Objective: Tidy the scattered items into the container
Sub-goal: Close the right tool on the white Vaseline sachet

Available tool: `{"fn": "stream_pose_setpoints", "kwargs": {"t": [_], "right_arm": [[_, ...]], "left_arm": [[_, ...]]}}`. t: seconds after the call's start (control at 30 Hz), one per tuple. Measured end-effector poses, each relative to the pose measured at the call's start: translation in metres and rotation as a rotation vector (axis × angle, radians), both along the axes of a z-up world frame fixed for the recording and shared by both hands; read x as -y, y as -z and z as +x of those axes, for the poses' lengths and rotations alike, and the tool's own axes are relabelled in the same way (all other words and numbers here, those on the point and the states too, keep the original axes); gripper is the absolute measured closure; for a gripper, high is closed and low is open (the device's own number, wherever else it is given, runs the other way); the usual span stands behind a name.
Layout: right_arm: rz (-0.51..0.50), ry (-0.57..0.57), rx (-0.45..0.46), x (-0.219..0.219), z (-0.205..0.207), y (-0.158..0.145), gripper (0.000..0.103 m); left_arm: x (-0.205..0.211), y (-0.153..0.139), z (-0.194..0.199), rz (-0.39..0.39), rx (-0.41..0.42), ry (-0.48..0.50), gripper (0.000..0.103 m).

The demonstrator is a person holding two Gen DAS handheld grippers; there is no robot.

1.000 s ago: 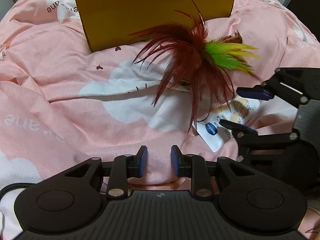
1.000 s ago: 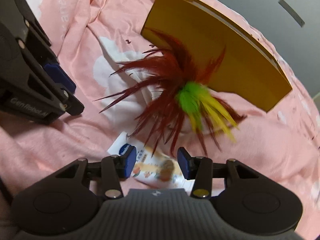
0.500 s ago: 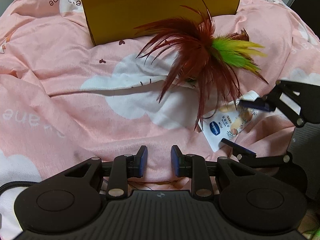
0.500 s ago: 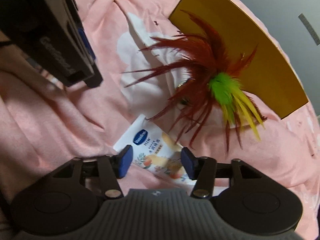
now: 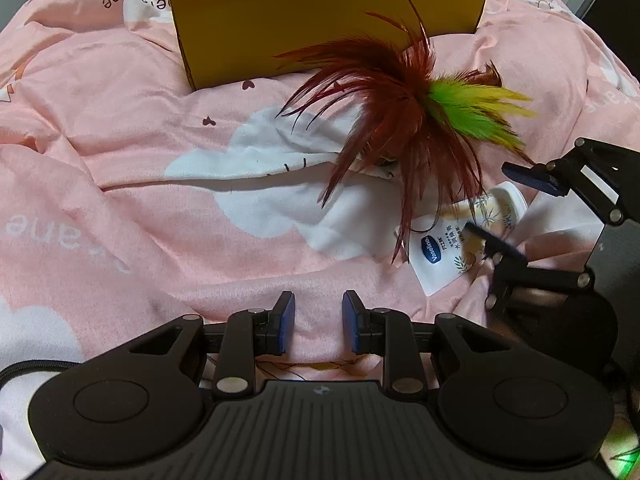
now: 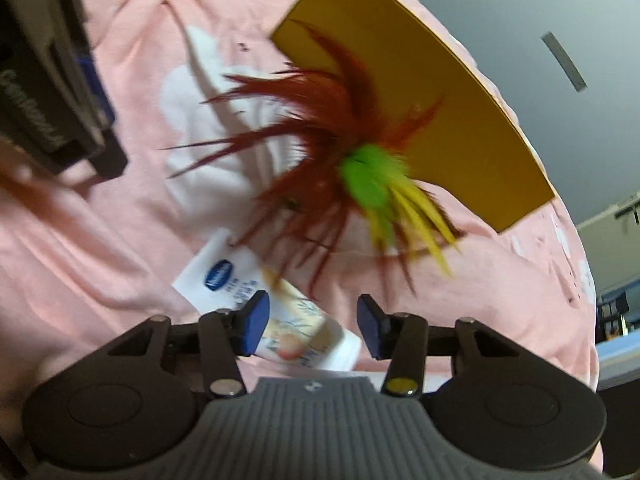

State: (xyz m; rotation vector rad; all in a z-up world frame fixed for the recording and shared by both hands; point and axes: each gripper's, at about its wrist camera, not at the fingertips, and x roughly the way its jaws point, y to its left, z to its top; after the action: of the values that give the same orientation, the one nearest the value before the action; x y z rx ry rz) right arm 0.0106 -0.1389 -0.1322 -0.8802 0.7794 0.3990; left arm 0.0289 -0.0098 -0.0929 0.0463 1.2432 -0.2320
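Note:
A white Vaseline tube (image 5: 460, 240) lies on the pink bedspread, partly under a feather toy (image 5: 404, 120) with dark red, green and yellow feathers. A yellow cardboard box (image 5: 320, 16) stands behind them. My right gripper (image 6: 312, 322) is open, its fingers on either side of the tube (image 6: 288, 320), low over it. In the left wrist view the right gripper (image 5: 516, 216) straddles the tube's cap end. My left gripper (image 5: 316, 320) is open and empty, above bare bedspread in front of the toy (image 6: 352, 152). The box (image 6: 420, 112) is also in the right wrist view.
The pink bedspread (image 5: 120, 160) with white cloud prints is wrinkled and soft. The left gripper's body (image 6: 52, 80) fills the upper left of the right wrist view. The bed edge and room floor show at the far right (image 6: 612, 280).
My right gripper has moved forward and down, so the tube now sits between its open fingers. The left gripper has shifted slightly closer to the box.

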Motion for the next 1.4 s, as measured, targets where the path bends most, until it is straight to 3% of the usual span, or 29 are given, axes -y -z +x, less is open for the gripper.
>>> {"fn": "stream_pose_setpoints", "kwargs": {"t": [0.13,0.23,0.43,0.6,0.83,0.9,1.03,1.13,1.23,1.4], "right_arm": [[0.002,0.039,0.045,0.007,0.005,-0.004,0.076],[0.054,-0.014,-0.01,0.01,0.003,-0.008,0.076],[0.035,-0.147,-0.088,0.002,-0.009,-0.004,0.073],[0.035,-0.253,-0.204,0.0,-0.016,-0.001,0.073],[0.012,-0.33,-0.233,-0.001,-0.025,0.0,0.072],[-0.006,-0.332,-0.217,-0.002,-0.026,0.0,0.07],[-0.058,-0.268,-0.14,-0.006,-0.017,0.006,0.041],[-0.06,-0.266,-0.148,-0.008,-0.009,0.008,0.037],[-0.043,-0.256,-0.118,-0.008,-0.003,0.01,0.037],[-0.001,-0.238,-0.017,-0.001,-0.009,-0.001,0.054]], "left_arm": [[-0.002,-0.004,-0.001,-0.028,0.017,-0.003,0.073],[-0.002,-0.003,0.0,-0.033,0.014,-0.006,0.073],[-0.005,-0.003,0.0,-0.043,0.013,-0.016,0.073],[-0.004,-0.003,0.0,-0.049,0.01,-0.009,0.073],[-0.004,-0.002,0.0,-0.054,0.005,-0.006,0.073],[-0.004,-0.001,0.0,-0.054,0.002,-0.005,0.073],[-0.004,0.0,0.0,-0.049,0.0,-0.003,0.073],[-0.004,0.0,0.0,-0.048,0.001,-0.005,0.073],[-0.005,-0.001,0.0,-0.046,0.009,-0.016,0.073],[-0.009,-0.003,0.002,-0.064,0.022,-0.031,0.073]]}}
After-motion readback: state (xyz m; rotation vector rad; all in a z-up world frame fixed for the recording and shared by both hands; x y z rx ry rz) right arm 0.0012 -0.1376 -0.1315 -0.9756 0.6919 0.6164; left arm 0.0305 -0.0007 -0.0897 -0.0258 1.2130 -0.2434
